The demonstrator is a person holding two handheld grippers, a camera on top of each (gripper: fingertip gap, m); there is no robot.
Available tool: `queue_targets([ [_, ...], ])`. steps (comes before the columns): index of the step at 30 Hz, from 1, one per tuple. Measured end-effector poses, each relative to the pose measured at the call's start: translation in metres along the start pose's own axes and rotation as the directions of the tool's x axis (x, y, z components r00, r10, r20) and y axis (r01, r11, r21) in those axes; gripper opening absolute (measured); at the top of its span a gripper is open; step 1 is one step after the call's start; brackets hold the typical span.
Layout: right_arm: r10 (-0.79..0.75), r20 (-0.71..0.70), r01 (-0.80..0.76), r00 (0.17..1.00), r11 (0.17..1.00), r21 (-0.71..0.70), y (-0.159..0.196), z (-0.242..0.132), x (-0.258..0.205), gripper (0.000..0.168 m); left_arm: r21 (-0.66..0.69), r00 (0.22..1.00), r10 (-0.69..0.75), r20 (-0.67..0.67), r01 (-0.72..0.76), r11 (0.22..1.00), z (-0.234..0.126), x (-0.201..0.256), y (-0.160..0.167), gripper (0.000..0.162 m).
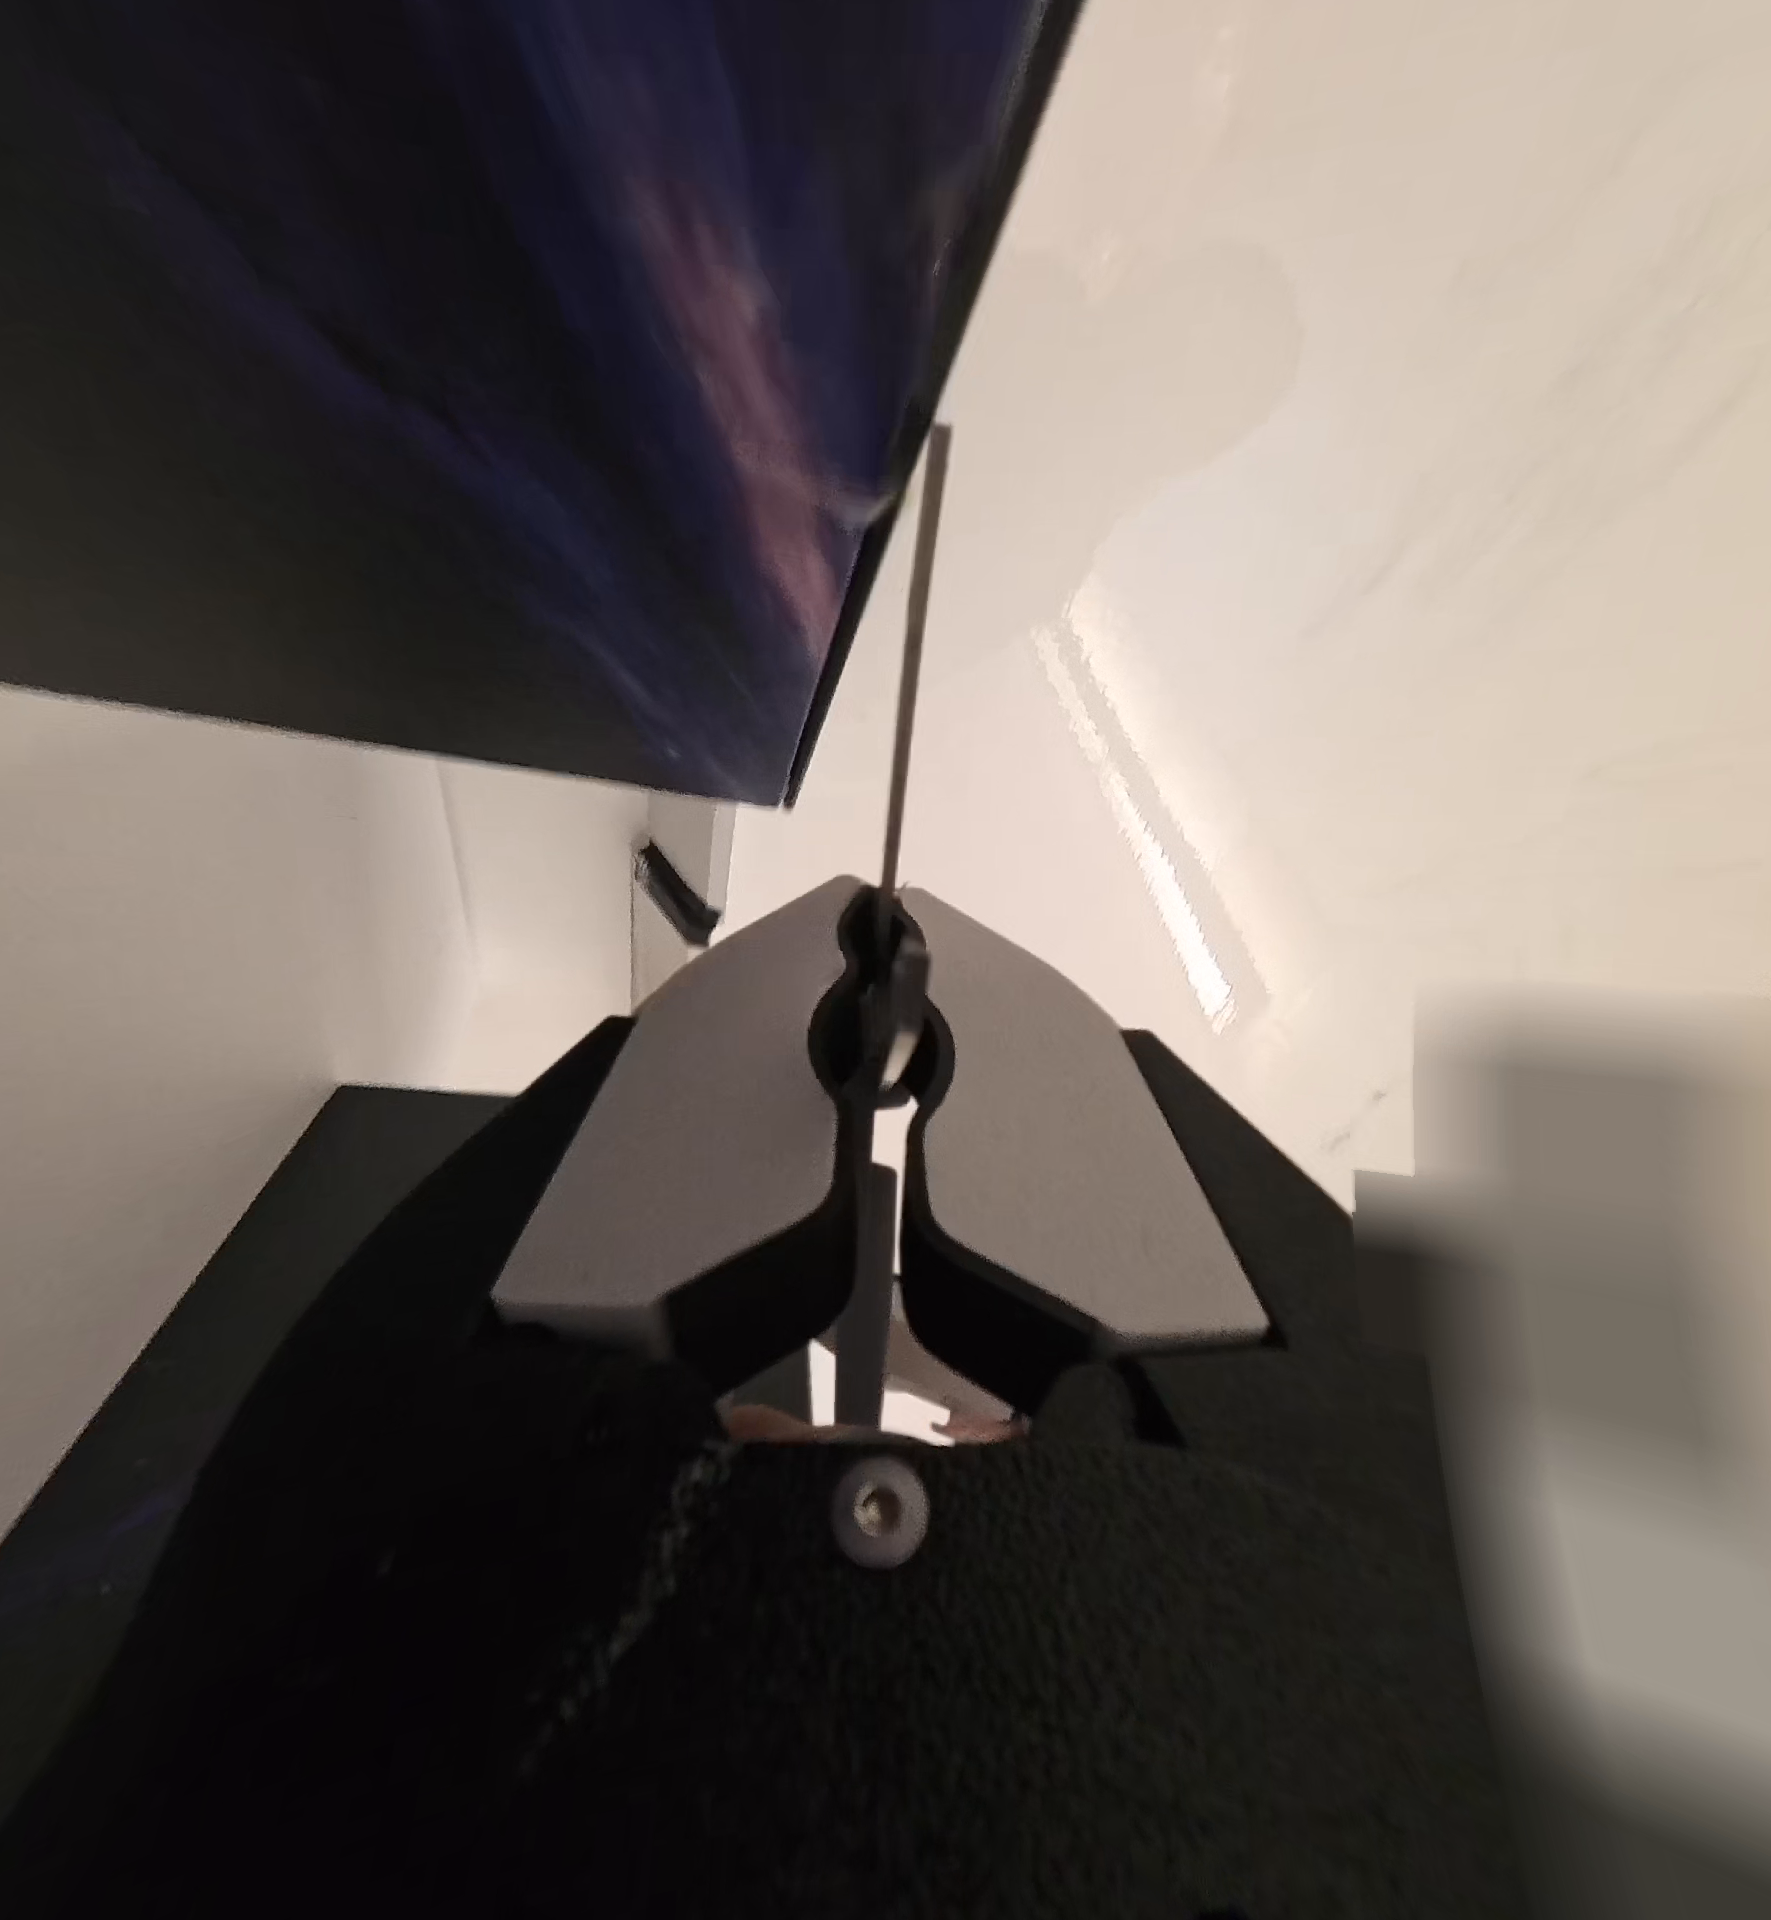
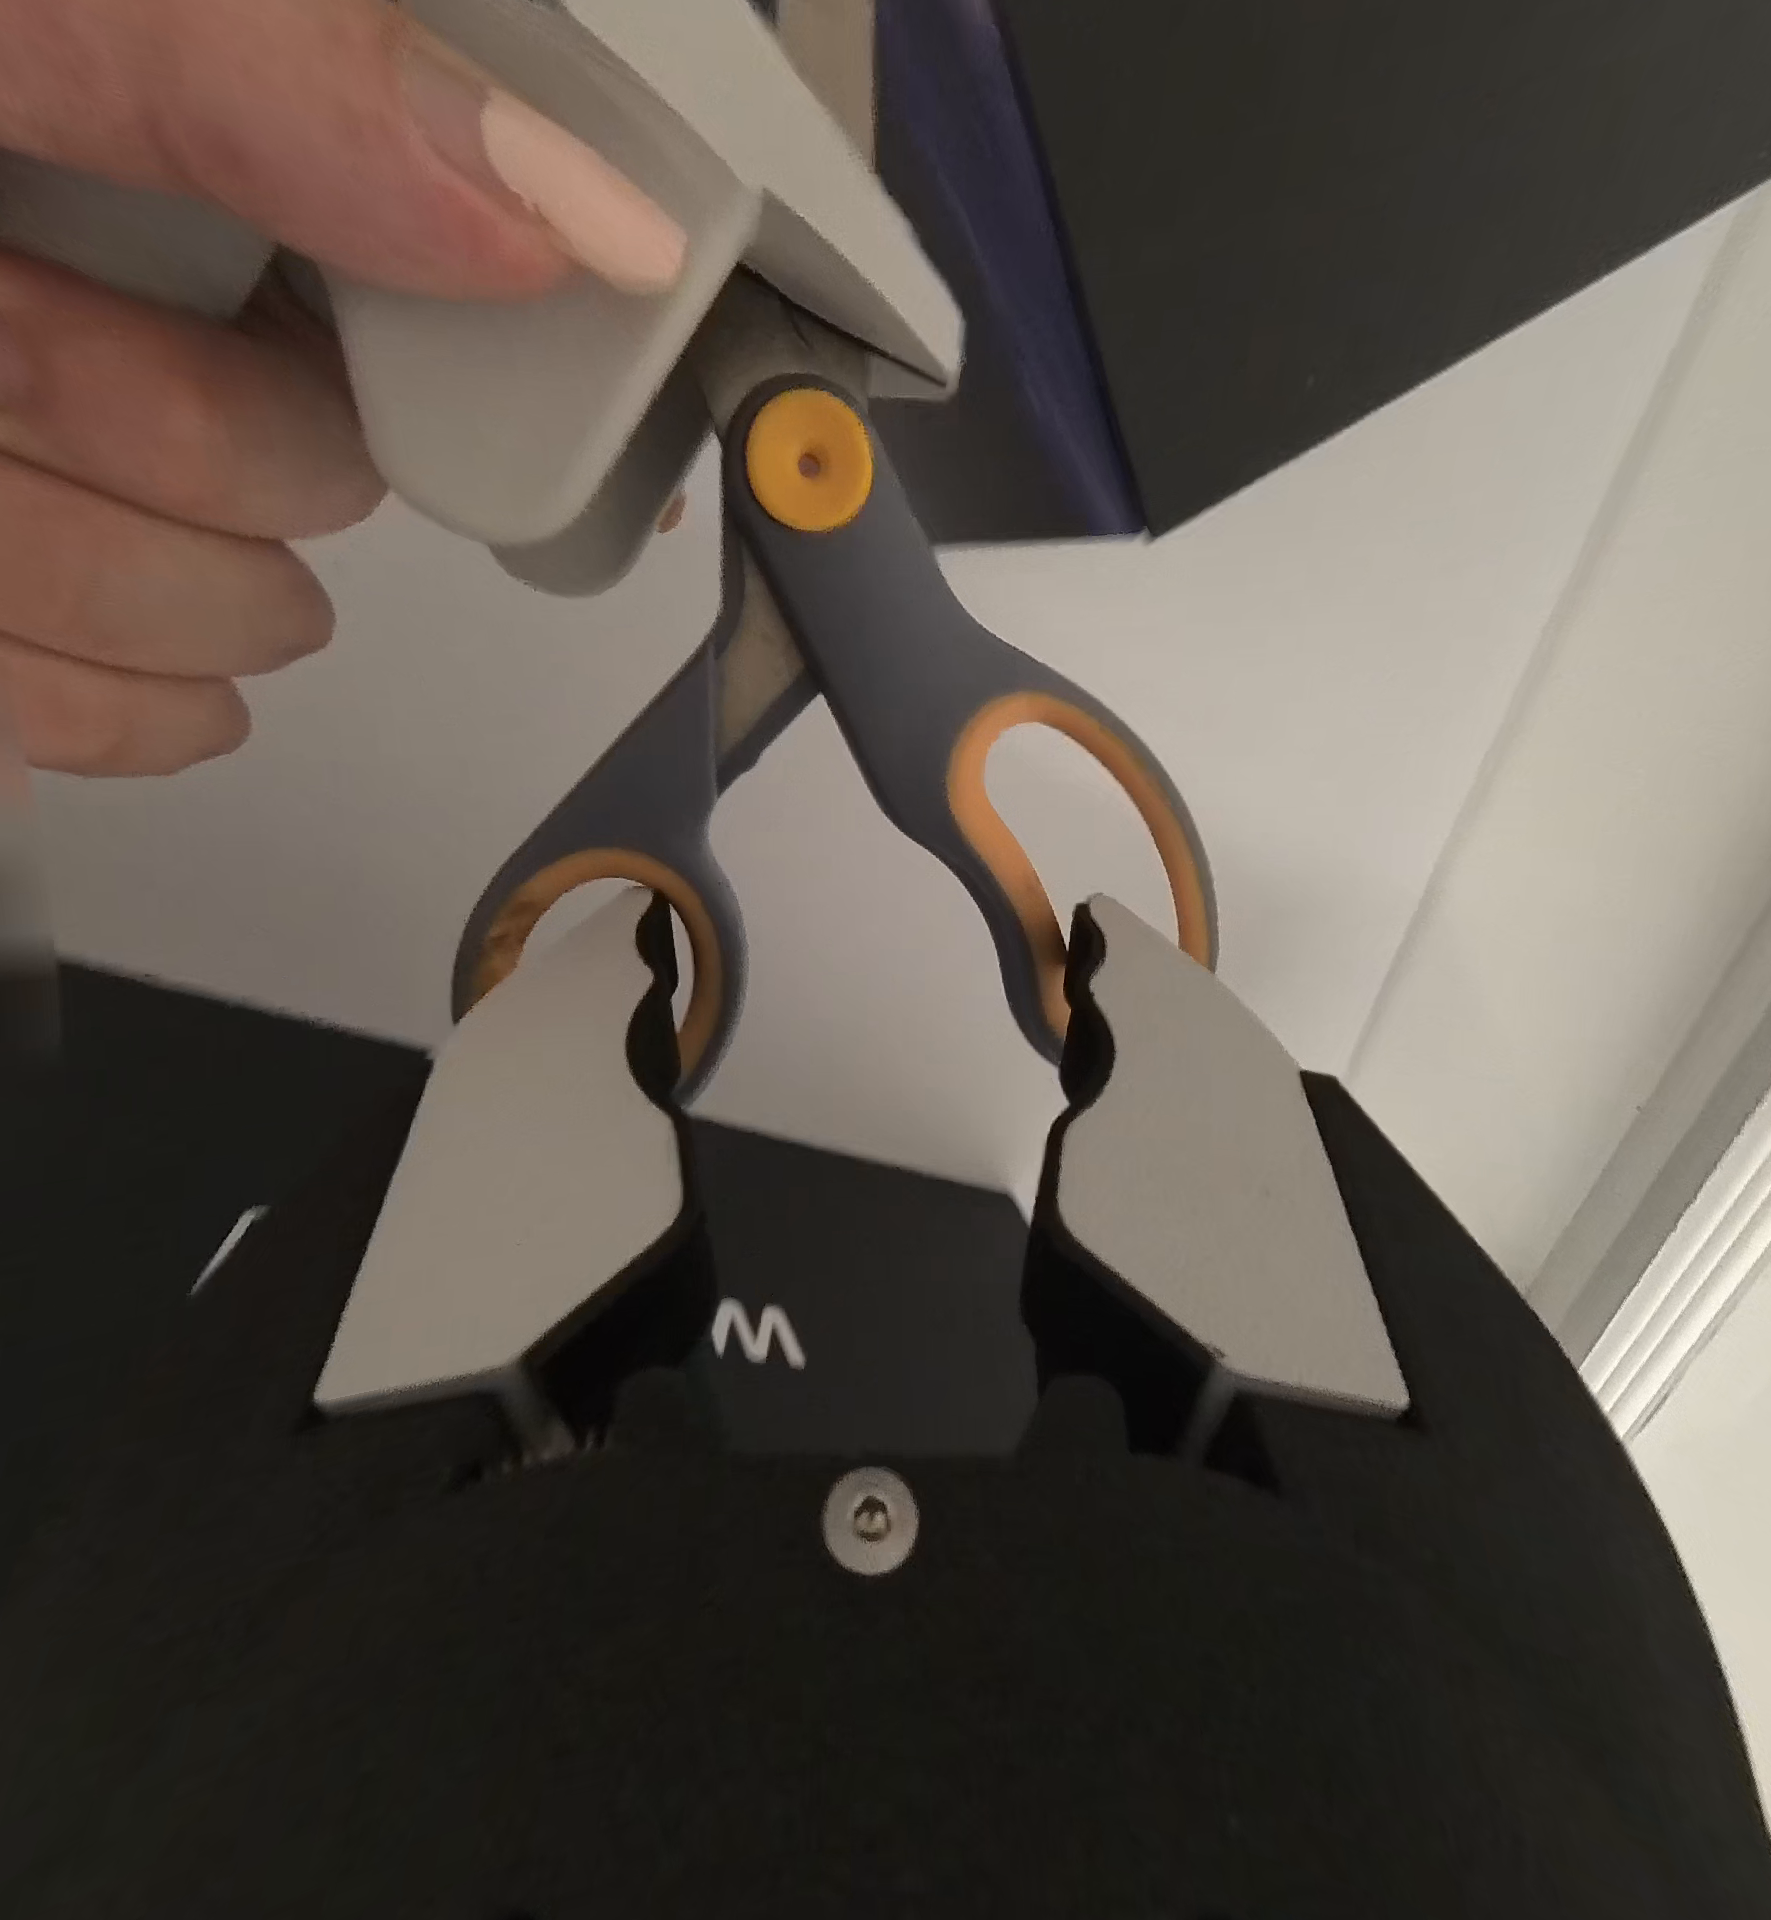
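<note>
The left gripper [image 1: 886,935] is pressed together on the blades of a pair of scissors [image 2: 819,644]; in the left wrist view the thin metal edge runs up out of the closed jaws and beyond the fingertips. The right gripper [image 2: 870,966] is spread, with one finger inside each orange-lined handle loop, bearing outward on the loops; the handles stand apart. A person's hand [image 2: 133,436] wraps the left gripper's grey body, close beside the yellow pivot of the scissors. Risk: the scissors are supported only by a flat pinch on smooth blades and by two fingers hooked loosely in the loops. If the right gripper spreads further while the left stays clamped, the blades may twist or slide in the pinch, and the tool could drop. A slipping blade would also pass near the person's fingers. Both views are motion-blurred, so contact quality cannot be confirmed. Clearance: a dark panel with blue-purple colouring [image 1: 445,364] hangs just above the blade tips, and its lower corner lies just beside the blade, so room upward and to the left is tight. A black surface [image 2: 81,1143] lies under the right gripper. The pale wall [image 1: 1380,416] on the right leaves more open room.
</note>
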State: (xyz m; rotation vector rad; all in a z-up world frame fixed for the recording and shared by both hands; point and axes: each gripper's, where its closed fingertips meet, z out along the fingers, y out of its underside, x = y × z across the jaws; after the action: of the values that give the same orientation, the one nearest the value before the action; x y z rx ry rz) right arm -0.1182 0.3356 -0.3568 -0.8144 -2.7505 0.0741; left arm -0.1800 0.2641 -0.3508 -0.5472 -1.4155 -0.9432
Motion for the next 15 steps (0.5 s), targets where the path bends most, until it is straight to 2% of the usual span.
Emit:
queue_targets([
  [2, 0.019, 0.016, -0.02, 1.0, 0.999, 0.048, -0.014, -0.001, -0.003, 0.067, 0.003, 0.998, 0.056, 0.02, -0.056, 0.998, -0.004, 0.006, -0.012, 0.0],
  [4, 0.024, 0.024, -0.024, 0.999, 1.0, -0.015, -0.014, 0.002, -0.001, 0.067, -0.037, 0.999, 0.044, 0.024, -0.044, 0.998, -0.002, 0.006, -0.014, 0.0],
  [6, 0.027, 0.034, -0.027, 0.999, 1.0, -0.01, -0.015, 0.001, 0.0, 0.067, -0.032, 0.999, 0.04, 0.021, -0.039, 0.999, -0.002, 0.006, -0.014, 0.0],
  [11, 0.015, 0.029, -0.013, 0.999, 0.998, -0.056, 0.011, -0.004, -0.005, 0.067, -0.05, 1.0, -0.021, 0.009, 0.021, 0.999, 0.003, -0.006, 0.01, 0.0],
  [15, 0.046, 0.022, -0.045, 0.999, 0.998, -0.052, 0.019, -0.005, -0.003, 0.067, -0.056, 0.999, -0.033, 0.002, 0.033, 0.998, 0.007, -0.008, 0.014, 0.0],
])
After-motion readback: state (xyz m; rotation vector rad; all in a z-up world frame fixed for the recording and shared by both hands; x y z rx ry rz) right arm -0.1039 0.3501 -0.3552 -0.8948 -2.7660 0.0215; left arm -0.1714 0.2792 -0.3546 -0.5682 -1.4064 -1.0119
